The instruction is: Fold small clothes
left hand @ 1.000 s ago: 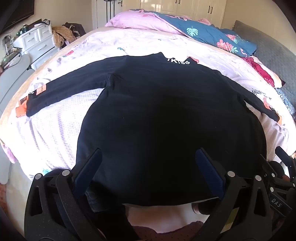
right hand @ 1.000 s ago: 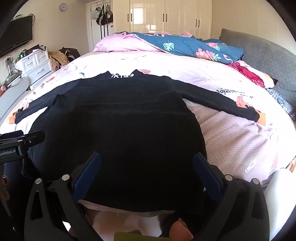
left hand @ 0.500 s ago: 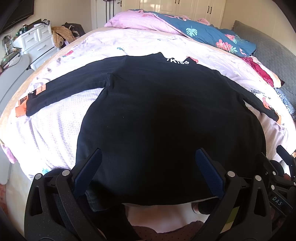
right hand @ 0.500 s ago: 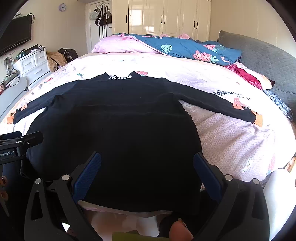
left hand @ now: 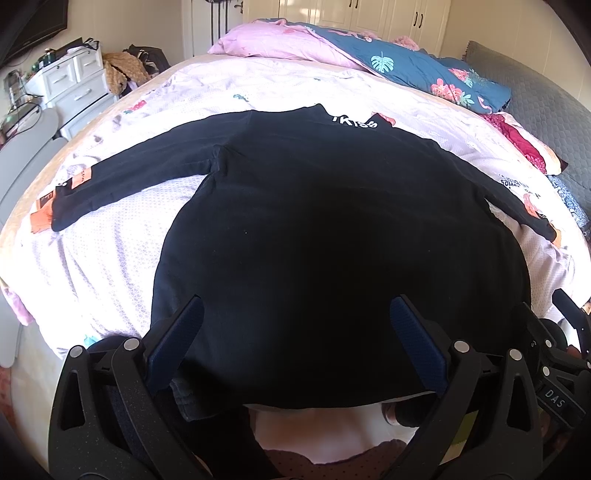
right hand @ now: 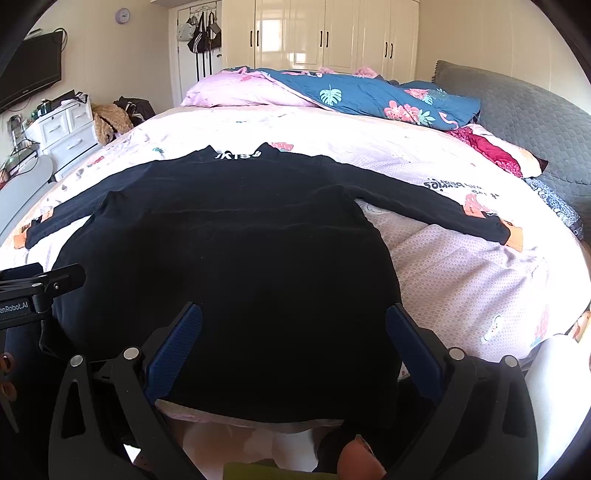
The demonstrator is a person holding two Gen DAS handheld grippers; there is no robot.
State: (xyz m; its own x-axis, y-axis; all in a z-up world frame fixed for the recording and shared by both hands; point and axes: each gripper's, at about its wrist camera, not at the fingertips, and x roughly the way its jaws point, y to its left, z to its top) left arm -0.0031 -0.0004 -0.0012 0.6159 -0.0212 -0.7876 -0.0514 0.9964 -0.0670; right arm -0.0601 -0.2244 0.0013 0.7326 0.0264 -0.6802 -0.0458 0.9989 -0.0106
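Black long-sleeved top point(left hand: 332, 229) point(right hand: 229, 266) lay spread flat on the bed point(left hand: 110, 258) point(right hand: 461, 280), back or front up could not be told. Collar, with white lettering point(left hand: 354, 122) point(right hand: 236, 156), pointed toward the pillows; hem sat at the near edge of the bed, closest to both cameras. Both sleeves were stretched outward: left sleeve point(left hand: 129, 177) ran toward the dresser side, right sleeve point(right hand: 436, 210) toward the grey headboard side. Orange patches showed at each cuff.

Left gripper point(left hand: 295, 347): jaws wide apart, blue pads either side of the lower body of the top, nothing between them. It hovered over the hem; contact with the cloth could not be judged.

Right gripper point(right hand: 293, 350): jaws likewise spread wide, holding nothing, positioned over the hem on the right half of the garment. Part of the left tool was visible at the left margin of the right wrist view.

Surroundings: pink pillow point(right hand: 236, 92) and blue floral quilt point(right hand: 369, 96) at the far end of the bed; white drawer unit point(right hand: 62, 129) and wall-mounted television point(right hand: 29, 74) at left; cream wardrobe point(right hand: 325, 33) behind.
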